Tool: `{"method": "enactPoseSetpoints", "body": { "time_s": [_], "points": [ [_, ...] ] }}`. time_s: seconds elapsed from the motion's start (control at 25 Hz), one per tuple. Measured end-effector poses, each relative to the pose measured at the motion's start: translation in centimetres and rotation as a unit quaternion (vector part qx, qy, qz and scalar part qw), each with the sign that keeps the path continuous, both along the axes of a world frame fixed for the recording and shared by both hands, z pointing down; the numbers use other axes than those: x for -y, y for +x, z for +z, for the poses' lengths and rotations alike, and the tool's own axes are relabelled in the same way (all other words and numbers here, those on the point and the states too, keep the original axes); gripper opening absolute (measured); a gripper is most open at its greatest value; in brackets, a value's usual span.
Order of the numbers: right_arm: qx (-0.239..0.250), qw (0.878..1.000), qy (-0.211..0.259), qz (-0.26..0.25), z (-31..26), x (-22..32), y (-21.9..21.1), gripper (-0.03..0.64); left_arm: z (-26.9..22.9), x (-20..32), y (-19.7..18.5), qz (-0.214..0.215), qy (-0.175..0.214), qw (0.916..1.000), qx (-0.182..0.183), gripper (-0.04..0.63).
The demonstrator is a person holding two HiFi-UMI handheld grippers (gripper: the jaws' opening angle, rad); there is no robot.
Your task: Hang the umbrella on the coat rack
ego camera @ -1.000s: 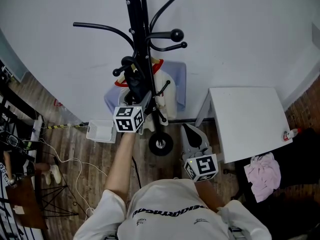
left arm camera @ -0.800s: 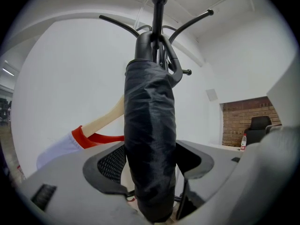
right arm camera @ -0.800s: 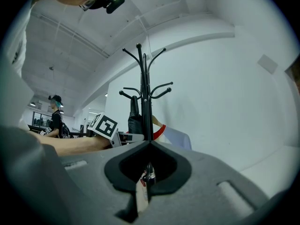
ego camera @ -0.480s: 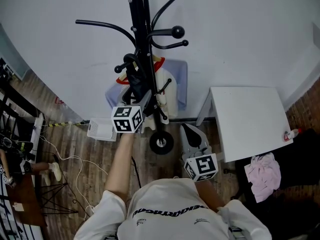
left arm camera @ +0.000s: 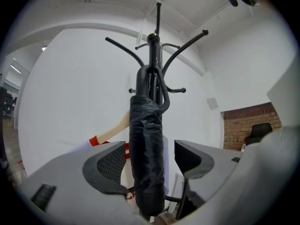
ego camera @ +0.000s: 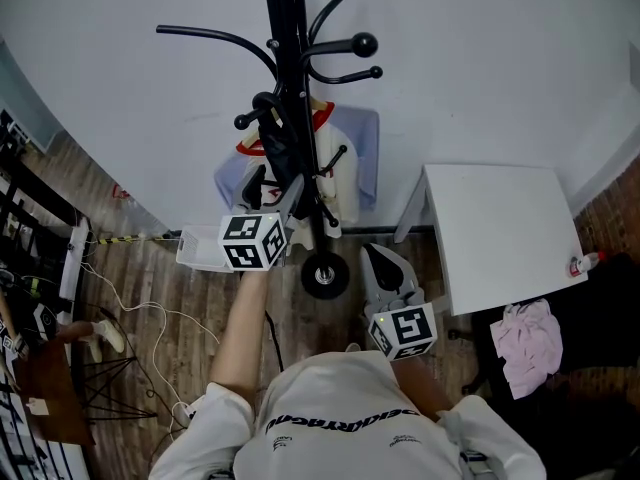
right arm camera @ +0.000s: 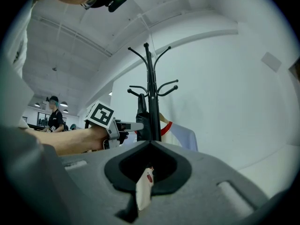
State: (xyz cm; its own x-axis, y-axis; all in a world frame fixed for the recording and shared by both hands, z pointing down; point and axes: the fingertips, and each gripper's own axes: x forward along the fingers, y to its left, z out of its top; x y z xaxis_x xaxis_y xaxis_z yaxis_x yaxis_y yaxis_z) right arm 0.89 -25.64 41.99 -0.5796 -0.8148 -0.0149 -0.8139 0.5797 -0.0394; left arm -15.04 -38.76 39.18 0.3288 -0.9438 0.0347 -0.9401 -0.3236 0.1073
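The folded black umbrella (left arm camera: 145, 125) is hanging by its handle on the coat rack (left arm camera: 153, 55), untouched between the left gripper's (left arm camera: 151, 162) spread jaws. The right gripper's (right arm camera: 150, 146) jaws are pressing together. The release looks done, and the next move is calling for a straight withdrawal.

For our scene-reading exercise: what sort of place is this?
Probably an office or workroom: a coat rack against a plain white wall, a white table, and cables trailing over the wooden floor.

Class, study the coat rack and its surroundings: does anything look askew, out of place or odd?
The umbrella hangs straight on the coat rack. Only a crumpled pink cloth beside the white table looks dropped.
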Motion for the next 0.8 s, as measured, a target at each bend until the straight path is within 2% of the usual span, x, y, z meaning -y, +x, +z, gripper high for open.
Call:
{"method": "enactPoseSetpoints", "body": {
  "time_s": [0.2, 0.4, 0.8],
  "points": [
    [0.000, 1.000, -0.002, -0.003, 0.1, -0.9, -0.3, -0.003, -0.8, -2.6, 0.4, -0.005, 0.008, 1.0000, -0.001, 0.302],
    [-0.003, 1.000, -0.004, -0.006, 0.3, -1.3, -0.7, -0.003, -1.5, -5.1, 0.9, -0.005, 0.021, 0.9996, -0.019, 0.254],
    [-0.003, 1.000, -0.002, -0.007, 0.2, -2.3, -0.9, -0.003, -1.9, -9.6, 1.4, -0.026, 0.036, 0.9985, -0.030, 0.136]
  ]
}}
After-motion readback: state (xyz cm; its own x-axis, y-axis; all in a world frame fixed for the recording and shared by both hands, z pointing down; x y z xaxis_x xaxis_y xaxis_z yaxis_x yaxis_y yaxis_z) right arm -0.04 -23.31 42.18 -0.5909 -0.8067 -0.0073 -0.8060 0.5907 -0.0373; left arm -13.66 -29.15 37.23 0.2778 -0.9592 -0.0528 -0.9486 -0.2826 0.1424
